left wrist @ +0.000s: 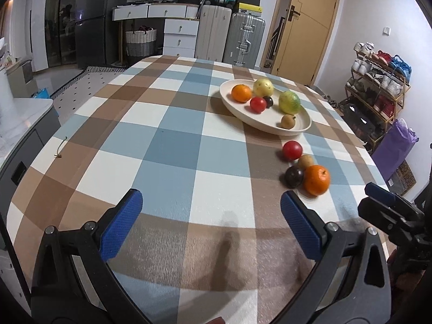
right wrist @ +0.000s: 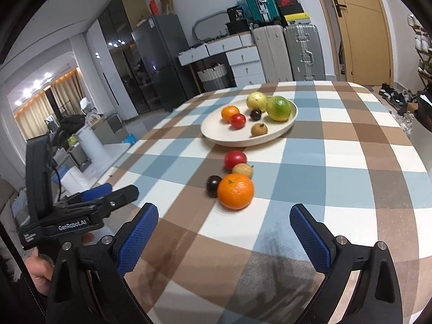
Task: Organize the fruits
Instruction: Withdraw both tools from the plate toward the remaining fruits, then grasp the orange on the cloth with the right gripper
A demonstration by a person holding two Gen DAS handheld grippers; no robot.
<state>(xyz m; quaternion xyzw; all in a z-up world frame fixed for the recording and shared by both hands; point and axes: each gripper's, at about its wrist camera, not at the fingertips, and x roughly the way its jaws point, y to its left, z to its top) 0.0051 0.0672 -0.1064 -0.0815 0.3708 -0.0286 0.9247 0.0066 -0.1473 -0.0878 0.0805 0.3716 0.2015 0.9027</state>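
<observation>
A checked tablecloth (left wrist: 172,145) in blue, brown and white squares covered the table. Beyond its far edge stood white drawers (left wrist: 179,36), a woven basket (left wrist: 141,43), two hard suitcases (left wrist: 229,37) with boxes stacked on top, a dark fridge (left wrist: 90,19) and a yellow-brown door (left wrist: 305,24). A shoe rack (left wrist: 378,81) stood against the wall to the door's right.

The landmark was a cream oval plate (left wrist: 294,131) on the far half of the cloth. In it lay an orange (left wrist: 241,93), a yellow fruit (left wrist: 263,87), a green-yellow fruit (left wrist: 289,102), a red fruit (left wrist: 258,104), a dark plum-like fruit (left wrist: 268,101) and a small tan fruit (left wrist: 287,121).

Just on the near side of the plate, on bare cloth, four more sat bunched together: a second red fruit (right wrist: 235,159), a second tan fruit (right wrist: 243,170), a second dark fruit (right wrist: 213,185) and a larger orange (right wrist: 235,191), its skin glossy and dimpled.

Both tools hung short of that cluster. The left gripper (left wrist: 210,202) had its blue pads spread wide with nothing between them; the right gripper (right wrist: 224,216) likewise stood agape and empty.
</observation>
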